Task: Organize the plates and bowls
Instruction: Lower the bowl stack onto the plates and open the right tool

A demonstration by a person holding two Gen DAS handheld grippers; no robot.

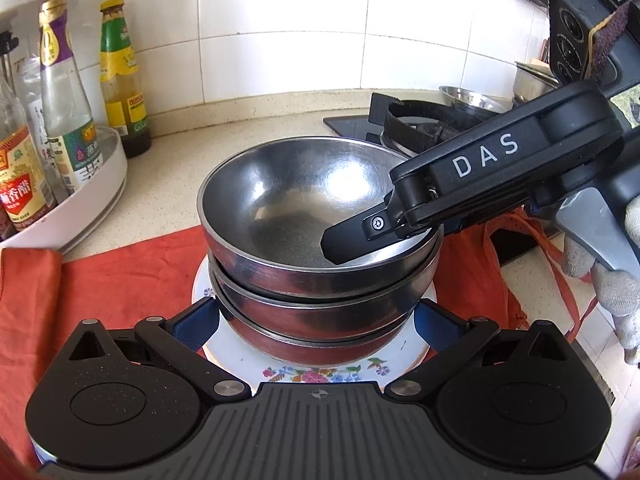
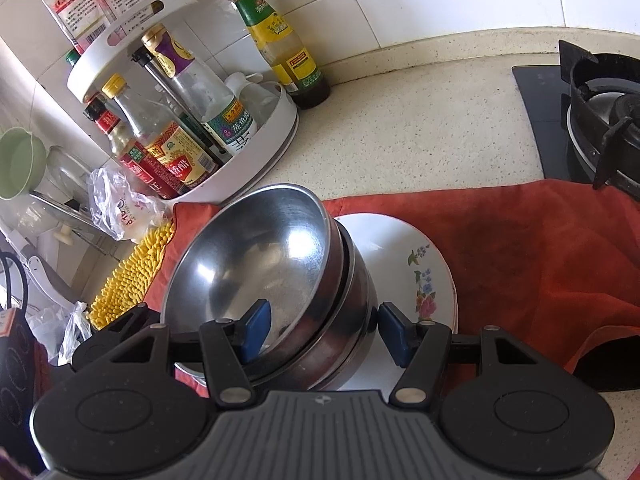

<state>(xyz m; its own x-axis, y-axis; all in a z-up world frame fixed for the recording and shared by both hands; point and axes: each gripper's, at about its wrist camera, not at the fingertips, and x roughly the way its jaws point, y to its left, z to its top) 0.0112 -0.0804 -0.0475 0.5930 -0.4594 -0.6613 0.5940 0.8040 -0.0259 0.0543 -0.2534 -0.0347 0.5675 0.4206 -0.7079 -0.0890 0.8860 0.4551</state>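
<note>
Blue pads line the right gripper's (image 2: 322, 330) fingers, and they straddle the near rim of the top steel bowl (image 2: 256, 264): one finger sits inside it, the other outside against the stack's wall, standing about half apart; whether the pads actually press the metal I cannot tell. In the left wrist view this same gripper comes in from the right of the frame, one black finger dipping into the bowl. The left gripper (image 1: 318, 322) has its fingers spread wide at either side of the lowest bowl in the stack of bowls (image 1: 320, 300), low in the frame, not clearly touching it. Three steel bowls are nested, the top one sitting tilted, and the stack stands on a white flowered plate (image 1: 320, 376), which lies on an orange cloth (image 1: 100, 280) spread over the pale table (image 2: 400, 128). At the upper left of the frame stands a white bottle rack (image 2: 256, 152), and at the right edge a gas burner (image 2: 604, 116). By my reckoning the gathering is mostly done; what seems left is settling the top bowl level and letting go.
</note>
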